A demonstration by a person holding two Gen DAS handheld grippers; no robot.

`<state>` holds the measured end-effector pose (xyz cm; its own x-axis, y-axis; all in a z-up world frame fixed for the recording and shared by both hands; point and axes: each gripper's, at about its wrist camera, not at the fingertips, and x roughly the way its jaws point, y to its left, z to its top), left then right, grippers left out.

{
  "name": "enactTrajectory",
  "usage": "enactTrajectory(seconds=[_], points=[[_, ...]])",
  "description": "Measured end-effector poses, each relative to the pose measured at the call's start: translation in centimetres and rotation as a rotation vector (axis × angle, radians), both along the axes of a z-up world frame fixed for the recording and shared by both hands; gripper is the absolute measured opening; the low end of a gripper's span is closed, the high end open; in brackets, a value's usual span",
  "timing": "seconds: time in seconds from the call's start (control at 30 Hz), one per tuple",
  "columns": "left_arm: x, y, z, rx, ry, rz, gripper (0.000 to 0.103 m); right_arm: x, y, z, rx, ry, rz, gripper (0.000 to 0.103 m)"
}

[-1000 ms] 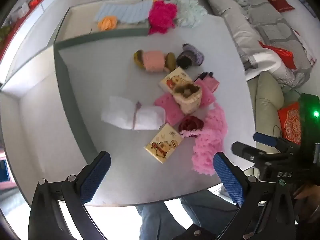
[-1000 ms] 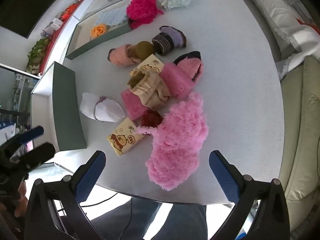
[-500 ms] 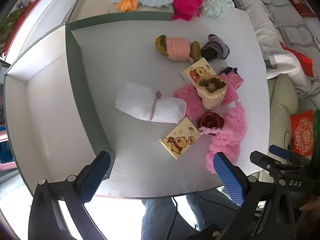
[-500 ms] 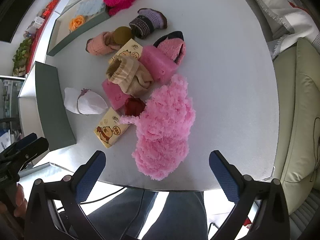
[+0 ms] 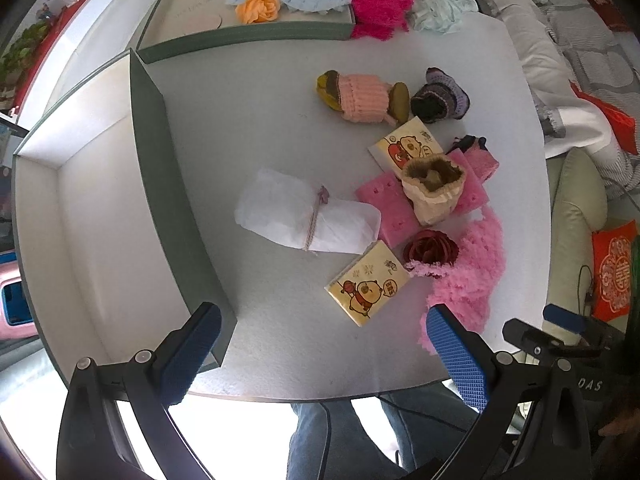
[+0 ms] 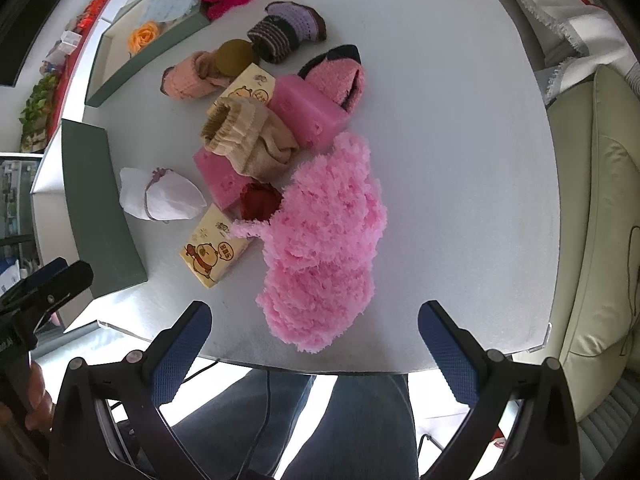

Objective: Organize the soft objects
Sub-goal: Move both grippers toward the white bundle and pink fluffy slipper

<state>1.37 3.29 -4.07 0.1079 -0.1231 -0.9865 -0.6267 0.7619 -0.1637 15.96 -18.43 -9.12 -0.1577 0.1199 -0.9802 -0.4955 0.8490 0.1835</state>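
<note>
Right gripper [image 6: 314, 344], jaws spread wide and empty, hangs over the desk's near edge [image 6: 460, 344], the fluffy pink yarn bundle [image 6: 324, 248] stretching lengthwise straight ahead, nearer it than the equally empty, wide-spread left gripper [image 5: 320, 354].

- Left tongs [image 5: 323, 352]: black frame arms, each carrying a blue pad with a fine diamond texture [image 5: 457, 354]; round silver screws sit at the arm joints behind the pads.
- Right tongs [image 6: 314, 350]: same black frame, same blue textured pads [image 6: 448, 354], and silver screws.
- Right tongs' body, seen beside the left tongs, bears white letters "DAS".
- Blue jeans [image 6: 360, 424] show beneath both tongs, a thin dark cable running across them.
</note>
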Motion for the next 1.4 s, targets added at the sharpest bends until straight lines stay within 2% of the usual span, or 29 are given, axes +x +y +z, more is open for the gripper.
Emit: enactTrajectory(seconds=[0.33,0.7,0.77,0.97,1.23,1.4], points=[[0.9,0.0,-1.6,-0.026,0.03,0.032,0.103,0.1,-0.3,-0.9,-0.013,0.014,-0.008,0.103],[2.1,0.9,-3.6,-0.073,0.061,0.141,0.103,0.1,-0.5,-2.8,-0.052,0.036,-0.003,0.103],[2.3,1.0,-3.7,-0.06,0.067,0.161,0.103,0.1,-0.4,-3.2,-0.058,0.041,-0.003,0.103],[2.7,1.0,-3.6,0.052,0.091,0.177,0.103,0.2,-0.6,-4.1,-0.068,0.051,0.0,0.103],[3.0,1.4,-4.3,0.065,0.097,0.207,0.103,0.6,-0.8,-5.1,-0.082,0.059,-0.01,0.103],[2.3,1.5,-5.6,0.086,0.108,0.187,0.103,0.5,-0.3,-5.2,-0.084,0.054,0.005,0.103]])
